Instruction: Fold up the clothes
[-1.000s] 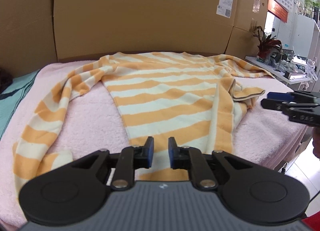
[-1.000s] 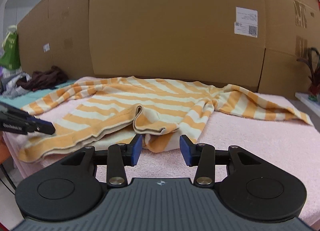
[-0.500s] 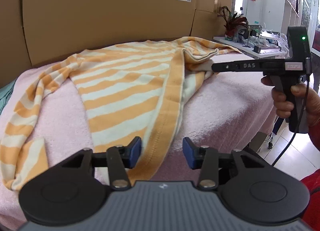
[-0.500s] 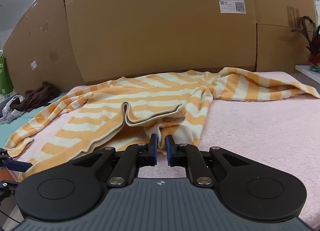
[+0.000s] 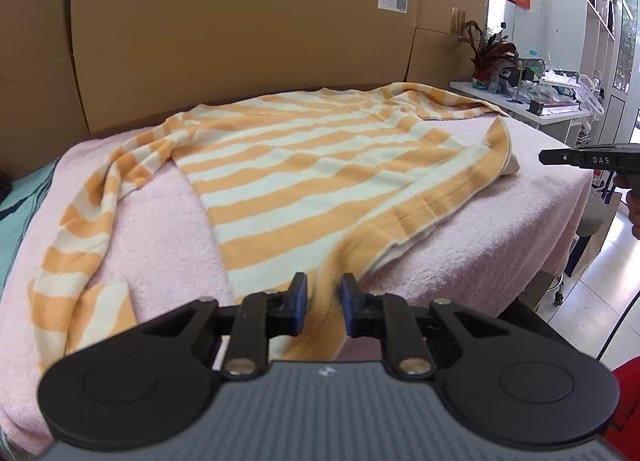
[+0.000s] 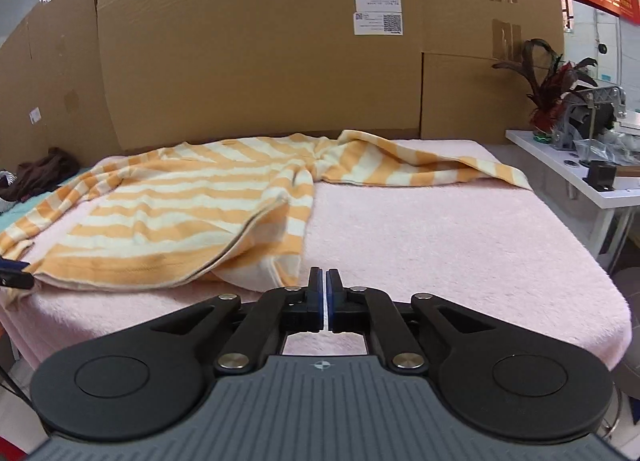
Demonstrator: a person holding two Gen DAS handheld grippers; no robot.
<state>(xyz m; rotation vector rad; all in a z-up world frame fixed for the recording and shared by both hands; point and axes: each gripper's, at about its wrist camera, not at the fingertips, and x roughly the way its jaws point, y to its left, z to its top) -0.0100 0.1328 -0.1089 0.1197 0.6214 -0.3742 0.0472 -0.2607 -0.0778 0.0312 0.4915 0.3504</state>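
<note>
An orange and cream striped long-sleeved shirt (image 5: 320, 181) lies spread on a pink towel-covered table (image 5: 160, 237); it also shows in the right wrist view (image 6: 180, 221). My left gripper (image 5: 323, 303) is at the shirt's near hem, its jaws a little apart with the orange hem between the pads. My right gripper (image 6: 324, 293) is shut and empty, just off the shirt's right hem corner, above the pink towel (image 6: 440, 245). It shows at the right edge of the left wrist view (image 5: 576, 159).
Large cardboard boxes (image 6: 280, 61) stand behind the table. A white side table (image 6: 580, 177) with a red-leaved plant (image 6: 556, 101) and clutter stands to the right. Dark clothes (image 6: 36, 177) lie on a teal surface at the left.
The left gripper has narrowed around the shirt's near hem. The right gripper has shut fully and drawn back from the shirt's folded hem corner, which now lies flatter.
</note>
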